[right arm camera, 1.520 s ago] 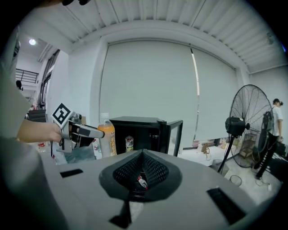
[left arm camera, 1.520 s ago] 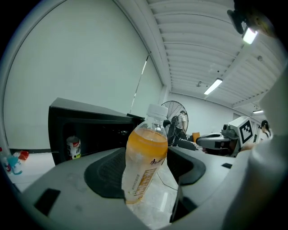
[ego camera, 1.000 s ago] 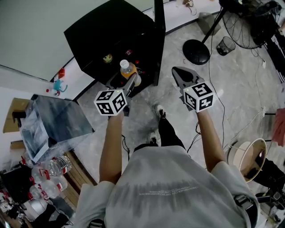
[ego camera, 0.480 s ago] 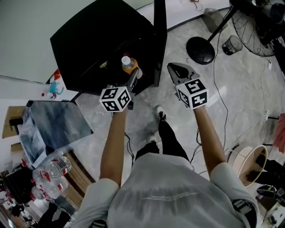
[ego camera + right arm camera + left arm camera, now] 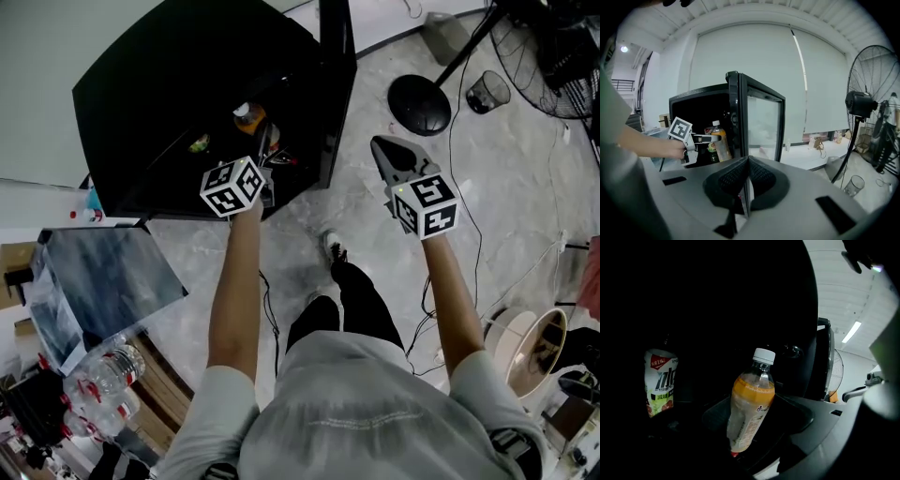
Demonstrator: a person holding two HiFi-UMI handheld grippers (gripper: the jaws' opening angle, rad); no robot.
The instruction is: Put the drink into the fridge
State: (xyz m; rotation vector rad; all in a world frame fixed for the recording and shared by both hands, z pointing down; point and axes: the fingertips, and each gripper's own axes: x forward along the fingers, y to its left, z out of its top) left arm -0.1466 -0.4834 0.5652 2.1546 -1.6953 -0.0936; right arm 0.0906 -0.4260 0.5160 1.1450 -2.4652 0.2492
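The drink is a clear bottle of orange liquid with a white cap [image 5: 751, 401]. My left gripper [image 5: 754, 437] is shut on its lower half and holds it a little tilted inside the dark fridge. From above, the bottle [image 5: 249, 117] and the left gripper [image 5: 262, 155] sit just within the open front of the black fridge [image 5: 187, 84]. In the right gripper view the bottle [image 5: 721, 139] shows inside the fridge [image 5: 701, 110] beside its open glass door [image 5: 761, 124]. My right gripper [image 5: 746, 180] is shut and empty, hanging to the right of the door [image 5: 335, 66].
A green-and-white drink [image 5: 660, 383] stands further in on the left of the fridge. A standing fan [image 5: 872, 108] and a glass [image 5: 855, 185] are on the floor to the right. A round black stand base [image 5: 420, 105] and cables lie ahead. A plastic-covered box [image 5: 98, 277] sits at the left.
My left gripper has carried the bottle forward from in front of the fridge to inside its opening. The right gripper has stayed shut, drifting slightly to the right.
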